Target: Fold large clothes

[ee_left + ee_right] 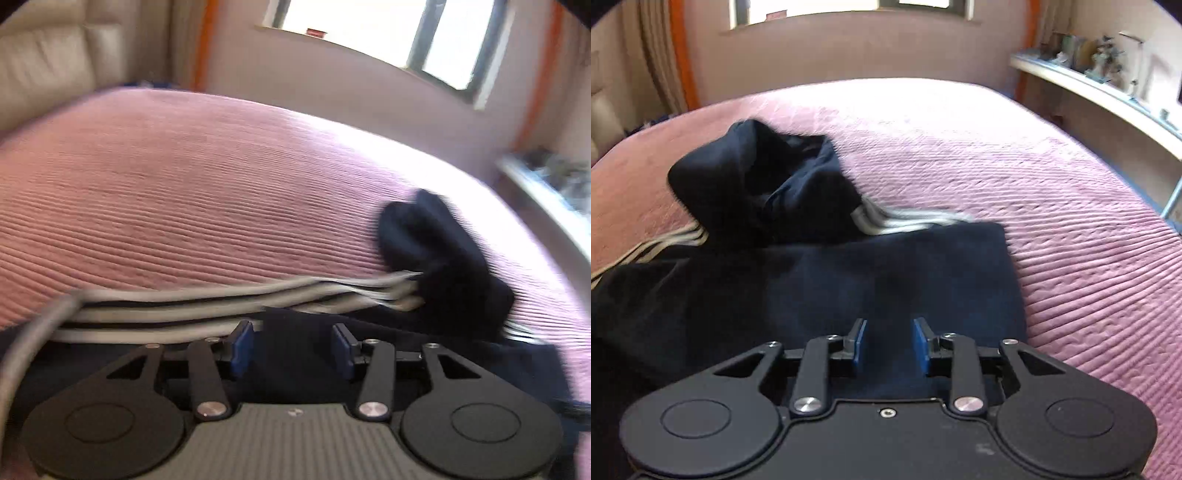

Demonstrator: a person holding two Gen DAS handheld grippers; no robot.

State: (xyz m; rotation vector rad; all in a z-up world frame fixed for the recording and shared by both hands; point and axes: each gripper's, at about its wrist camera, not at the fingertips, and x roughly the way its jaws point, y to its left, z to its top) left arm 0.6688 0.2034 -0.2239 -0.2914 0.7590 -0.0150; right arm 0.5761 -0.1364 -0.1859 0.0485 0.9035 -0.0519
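Honestly, my worry is the hood. The dark hoodie (pixel 849 280) lies on the pink bedspread (pixel 1071 221), its body flattened with a straight edge toward the right, but the hood (pixel 757 177) stands bunched up at the far end, and a white-striped sleeve (pixel 221 299) trails left. My left tool (pixel 293 349) hovers over the dark cloth with jaws partly apart, nothing pinched between them; my right tool (pixel 889 347) likewise sits partly open above the body panel, holding nothing. If I close now, I may catch only the top layer and drag the flattened panel askew. The loose sleeve could also slide out when lifted, and the left view is blurred, so aiming there is risky.
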